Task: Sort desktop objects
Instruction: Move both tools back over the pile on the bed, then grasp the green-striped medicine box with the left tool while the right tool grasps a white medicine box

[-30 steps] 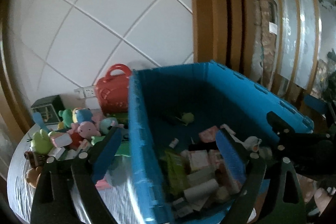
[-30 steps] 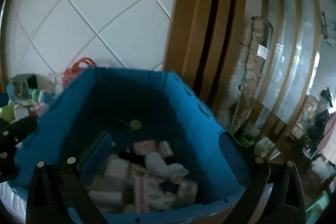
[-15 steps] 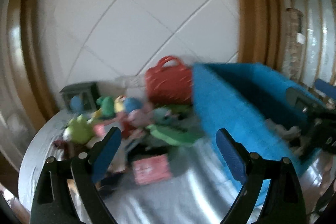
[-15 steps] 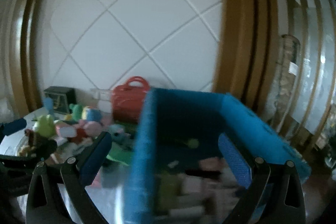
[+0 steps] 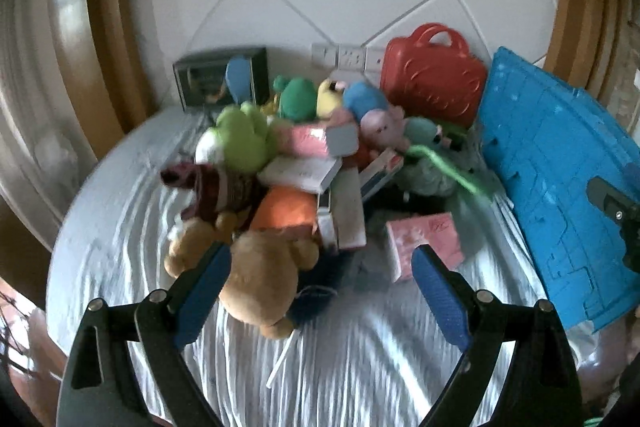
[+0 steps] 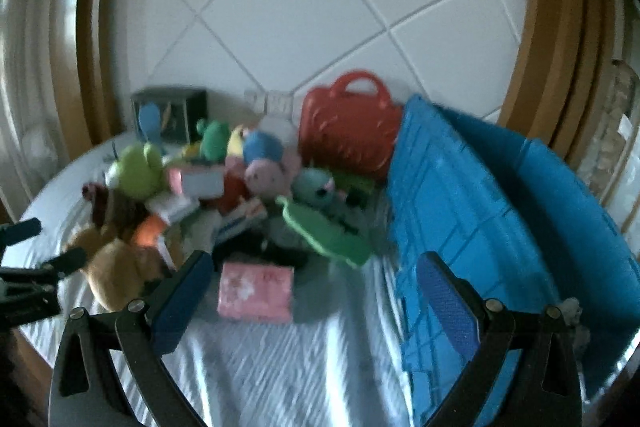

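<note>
A pile of plush toys and small boxes lies on the round table (image 5: 352, 359). A brown plush bear (image 5: 264, 275) lies nearest, just beyond my open, empty left gripper (image 5: 322, 279). A pink box (image 5: 426, 243) (image 6: 256, 291) lies alone near the blue crate (image 5: 560, 187) (image 6: 480, 211) at the right. My right gripper (image 6: 310, 291) is open and empty, above the cloth just in front of the pink box.
A red plastic case (image 5: 434, 75) (image 6: 348, 127) stands against the white tiled wall, with a dark box (image 5: 220, 75) at the back left. A green flat toy (image 6: 324, 235) lies beside the crate. The left gripper (image 6: 32, 267) shows at the right wrist view's left edge.
Both grippers have swung left, away from above the blue crate's inside, and now face the toy pile on the table. Both stay open and empty.
</note>
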